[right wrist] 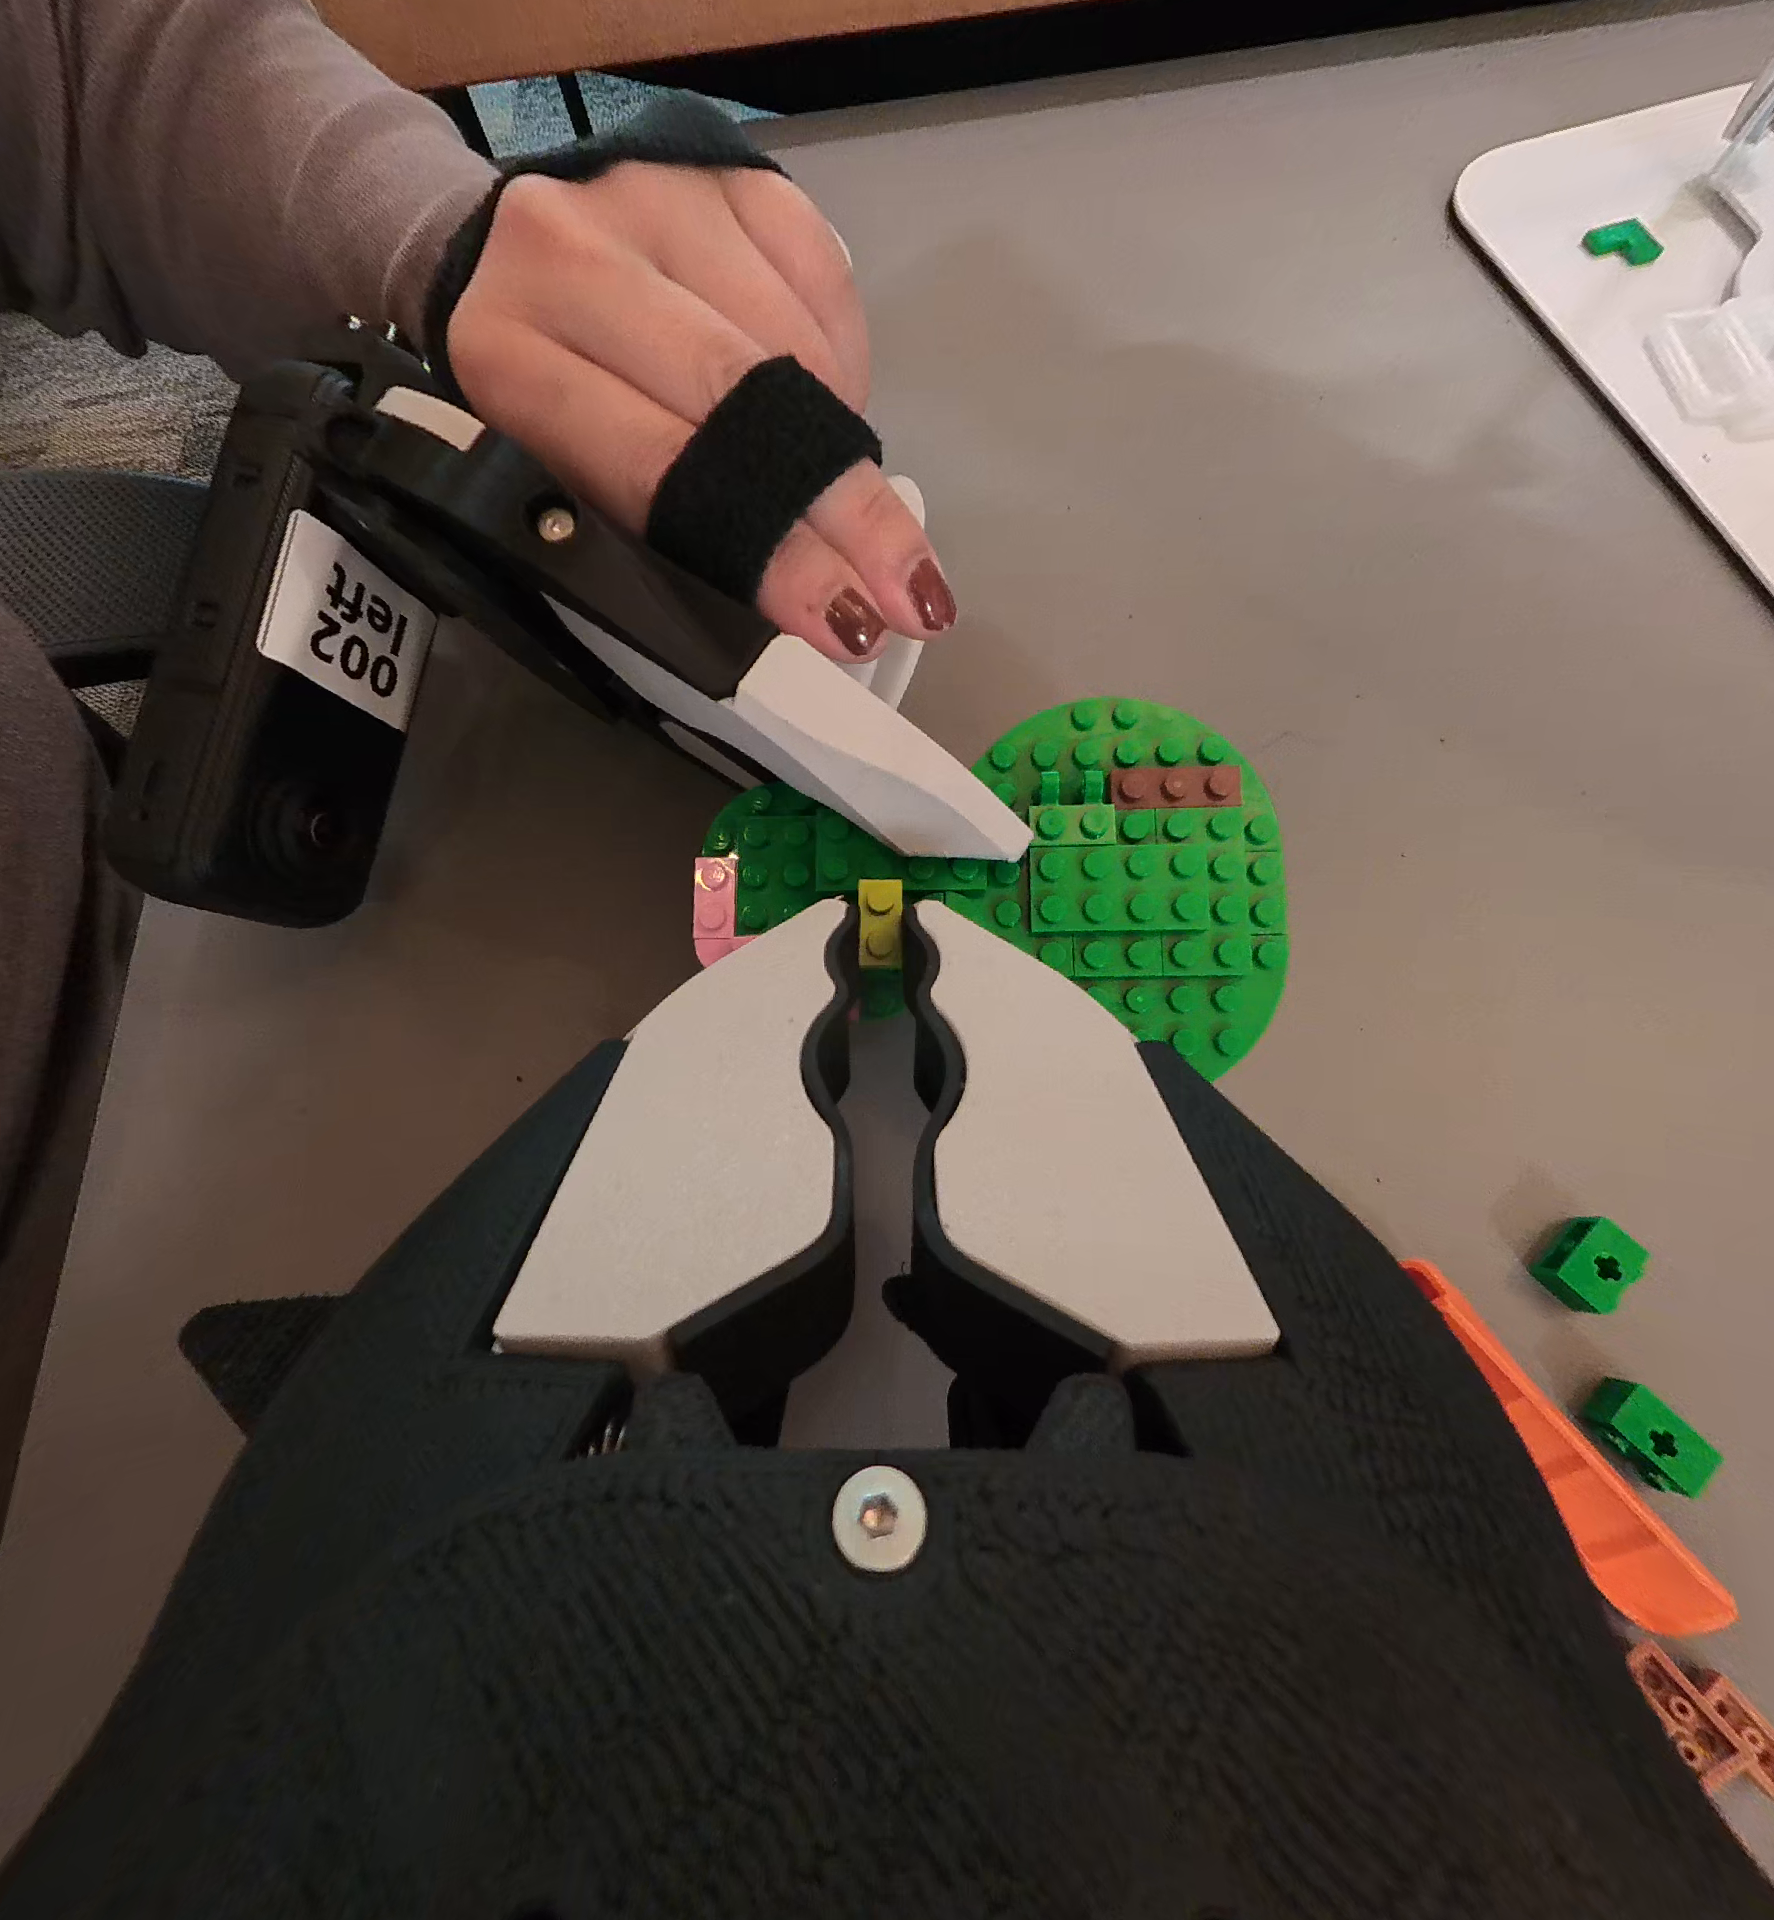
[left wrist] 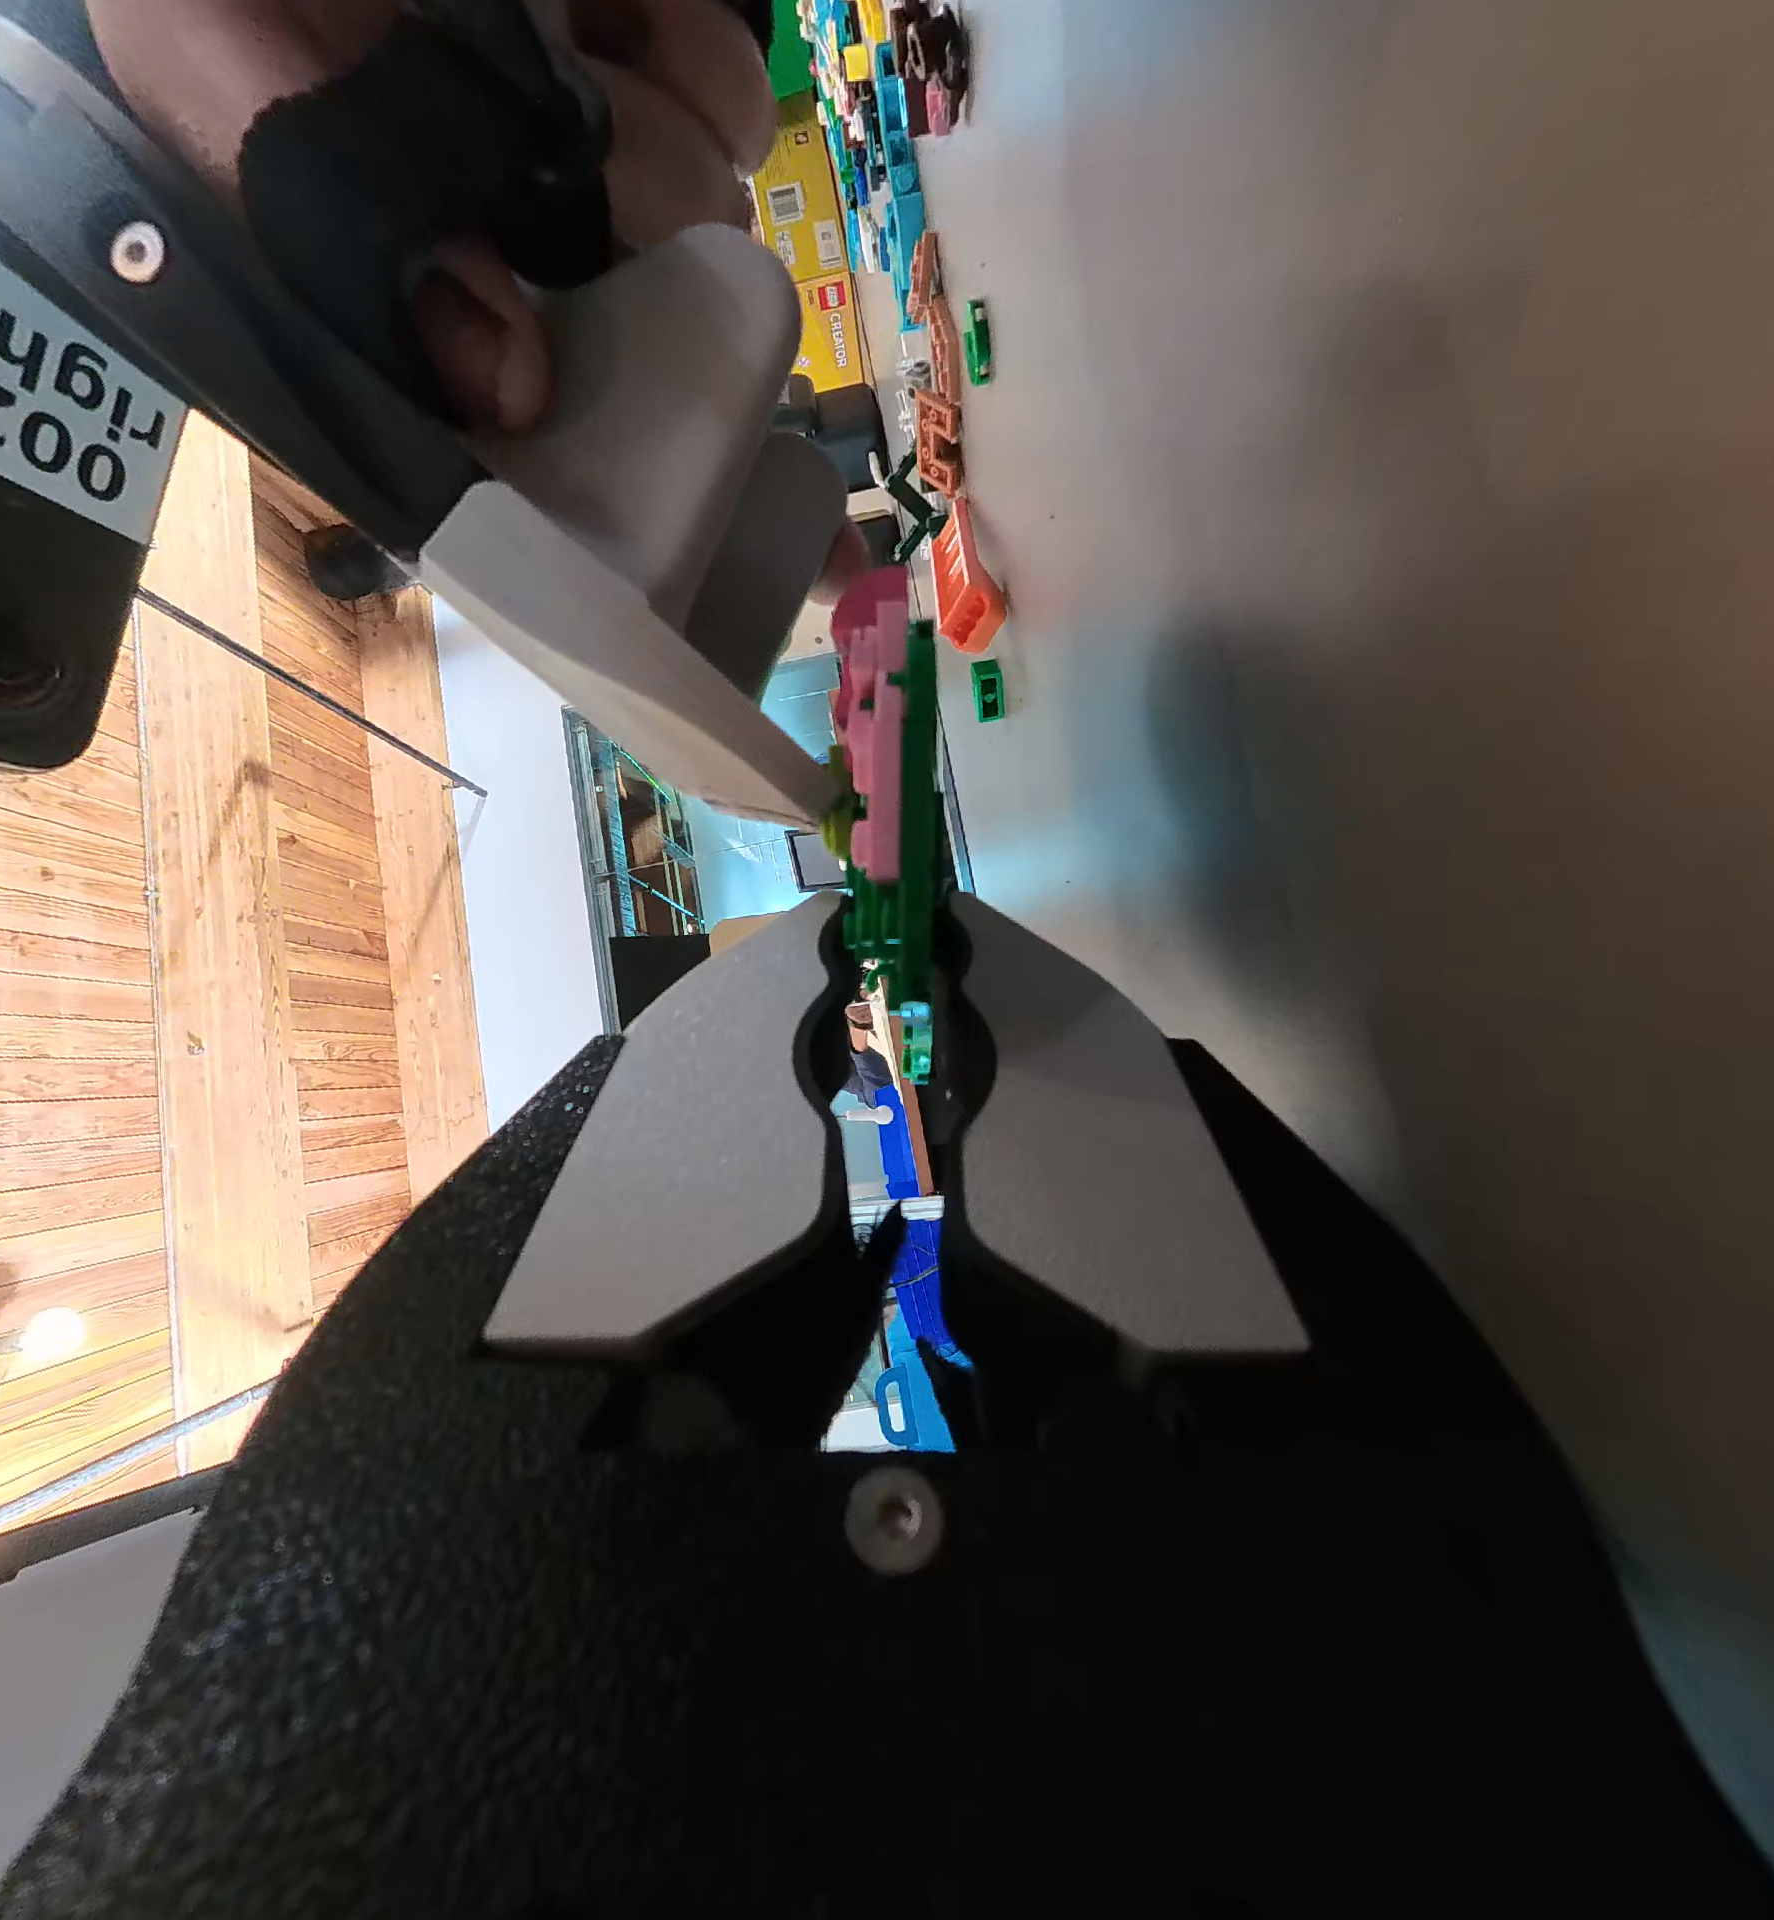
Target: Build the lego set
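A round green studded plate (right wrist: 1174,935) lies on the grey table, with green plates, a brown plate (right wrist: 1179,787) and pink bricks (right wrist: 714,909) built on it. My right gripper (right wrist: 880,914) is shut on a small lime-yellow brick (right wrist: 880,925) and holds it at the plate's near edge. My left gripper (left wrist: 893,920) is shut on the plate's edge; in the left wrist view the plate (left wrist: 919,748) shows edge-on. In the right wrist view one left finger (right wrist: 904,790) lies over the plate's left part. In the left wrist view, the right gripper's tip (left wrist: 815,810) meets the pink bricks (left wrist: 878,707).
An orange brick separator (right wrist: 1589,1486), two green bricks (right wrist: 1589,1262) and tan pieces (right wrist: 1714,1735) lie to the right. A white tray (right wrist: 1641,343) holds a green corner piece (right wrist: 1621,241). A yellow box (left wrist: 810,260) and piles of loose bricks (left wrist: 893,135) sit farther off. My two grippers' fingertips are within a few centimetres of each other.
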The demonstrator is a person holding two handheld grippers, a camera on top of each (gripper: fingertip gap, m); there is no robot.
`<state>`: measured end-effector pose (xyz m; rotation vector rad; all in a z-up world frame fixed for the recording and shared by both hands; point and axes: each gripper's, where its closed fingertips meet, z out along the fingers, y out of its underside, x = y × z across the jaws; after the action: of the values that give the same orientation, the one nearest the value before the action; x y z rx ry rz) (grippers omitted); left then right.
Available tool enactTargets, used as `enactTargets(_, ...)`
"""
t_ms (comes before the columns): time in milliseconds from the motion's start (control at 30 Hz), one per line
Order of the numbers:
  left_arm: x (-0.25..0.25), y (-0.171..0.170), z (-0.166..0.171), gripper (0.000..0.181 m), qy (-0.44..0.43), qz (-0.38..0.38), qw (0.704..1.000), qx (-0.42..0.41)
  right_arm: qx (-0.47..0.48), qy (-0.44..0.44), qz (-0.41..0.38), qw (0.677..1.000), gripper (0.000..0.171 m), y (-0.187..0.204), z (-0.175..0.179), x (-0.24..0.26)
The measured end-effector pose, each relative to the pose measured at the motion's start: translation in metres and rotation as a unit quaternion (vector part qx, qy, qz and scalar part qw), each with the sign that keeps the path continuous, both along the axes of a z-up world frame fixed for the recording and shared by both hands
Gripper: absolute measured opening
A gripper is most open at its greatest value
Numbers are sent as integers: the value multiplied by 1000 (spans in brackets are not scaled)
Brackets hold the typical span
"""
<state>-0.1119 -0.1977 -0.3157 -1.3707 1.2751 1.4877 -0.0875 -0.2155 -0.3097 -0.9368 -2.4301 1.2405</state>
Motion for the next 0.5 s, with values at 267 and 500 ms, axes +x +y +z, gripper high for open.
enactTargets(267, 2, 0, 1, 13, 0, -5, 1000, 1, -5, -1, 1, 1000, 8, -1, 0, 0)
enactTargets(500, 3, -1, 2, 13, -5, -9, 1000, 4, -16, 58, 5, 998, 24, 5, 22, 1)
